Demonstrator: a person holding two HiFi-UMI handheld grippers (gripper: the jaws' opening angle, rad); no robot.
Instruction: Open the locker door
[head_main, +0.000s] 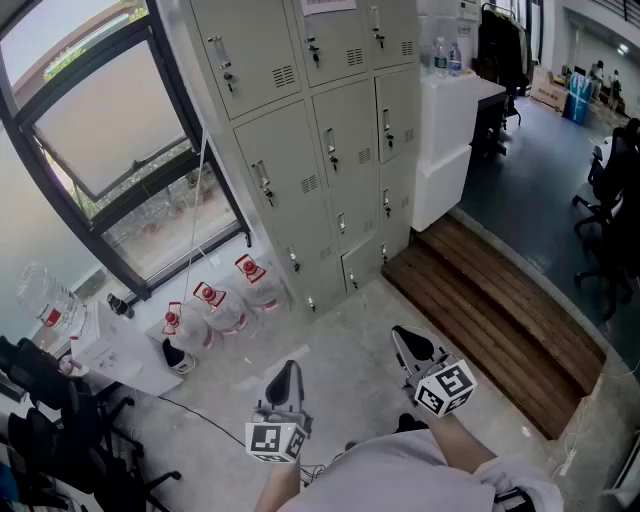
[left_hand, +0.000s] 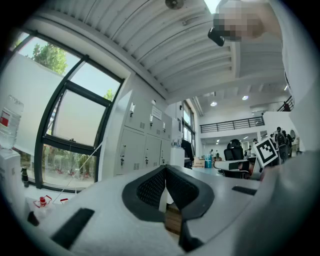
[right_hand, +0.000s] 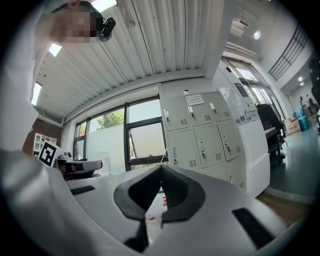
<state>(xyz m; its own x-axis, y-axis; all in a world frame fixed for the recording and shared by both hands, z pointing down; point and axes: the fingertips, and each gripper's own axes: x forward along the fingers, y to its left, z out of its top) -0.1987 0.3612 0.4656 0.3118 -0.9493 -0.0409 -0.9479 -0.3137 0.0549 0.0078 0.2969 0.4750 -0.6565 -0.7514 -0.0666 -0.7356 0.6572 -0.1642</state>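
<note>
A bank of grey lockers stands against the far wall, every door closed, each with a small handle and vent. The same lockers show in the right gripper view and, further off, as lockers in the left gripper view. My left gripper is held low over the concrete floor, well short of the lockers, its jaws together and empty. Beside it, my right gripper is also shut with nothing in it. Both point up and forward toward the lockers.
Several large water bottles with red labels stand on the floor left of the lockers, below a big window. A wooden step runs along the right. A white counter adjoins the lockers. Office chairs stand far right.
</note>
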